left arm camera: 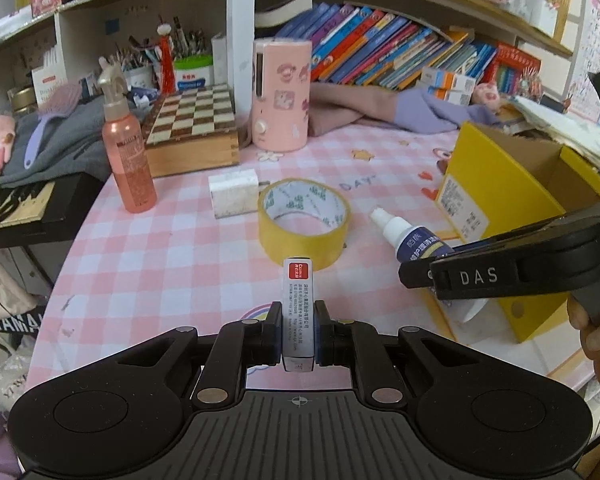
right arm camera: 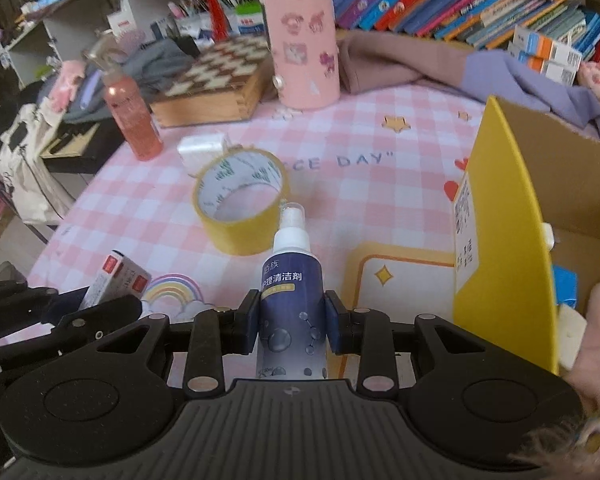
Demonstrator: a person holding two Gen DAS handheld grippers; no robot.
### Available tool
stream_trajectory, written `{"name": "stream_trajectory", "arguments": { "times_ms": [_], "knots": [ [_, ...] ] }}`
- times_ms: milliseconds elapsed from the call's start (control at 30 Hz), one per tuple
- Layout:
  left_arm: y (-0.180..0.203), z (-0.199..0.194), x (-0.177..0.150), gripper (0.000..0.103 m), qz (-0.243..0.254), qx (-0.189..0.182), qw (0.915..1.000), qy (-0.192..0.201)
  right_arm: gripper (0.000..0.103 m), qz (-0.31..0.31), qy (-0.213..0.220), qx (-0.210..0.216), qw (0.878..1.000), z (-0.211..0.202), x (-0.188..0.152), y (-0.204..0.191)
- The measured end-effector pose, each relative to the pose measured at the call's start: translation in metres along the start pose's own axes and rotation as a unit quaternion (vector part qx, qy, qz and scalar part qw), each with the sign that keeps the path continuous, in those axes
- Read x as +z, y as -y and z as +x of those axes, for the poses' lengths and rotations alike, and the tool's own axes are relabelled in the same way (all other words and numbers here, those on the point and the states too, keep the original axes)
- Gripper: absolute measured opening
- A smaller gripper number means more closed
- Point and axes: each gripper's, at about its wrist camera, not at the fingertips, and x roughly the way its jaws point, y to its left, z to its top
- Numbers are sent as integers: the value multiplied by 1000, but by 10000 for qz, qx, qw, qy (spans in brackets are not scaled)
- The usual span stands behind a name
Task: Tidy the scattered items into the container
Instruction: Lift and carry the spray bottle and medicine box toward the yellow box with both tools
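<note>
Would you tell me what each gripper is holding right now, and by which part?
The left gripper clamps a small printed box by its near end. The right gripper grips a dark-blue spray bottle around its lower body.

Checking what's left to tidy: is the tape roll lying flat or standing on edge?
Flat: the yellow tape roll rests on the checked cloth with its open core facing up.

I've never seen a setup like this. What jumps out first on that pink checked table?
Two black grippers, each holding something: the left gripper pinches a small grey box and the right gripper clasps a dark blue spray bottle. Between them and the shelves, a roll of yellow tape lies flat mid-table. The yellow cardboard box stands open at the right edge.
</note>
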Motion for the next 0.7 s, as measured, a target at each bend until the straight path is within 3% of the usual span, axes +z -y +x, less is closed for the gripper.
{"name": "stream_trajectory", "arguments": {
  "times_ms": [700],
  "knots": [
    [8, -62, -38, 13, 71, -50, 9995, 312, 31, -91, 313, 136, 9994, -55, -48, -30]
  ]
}}
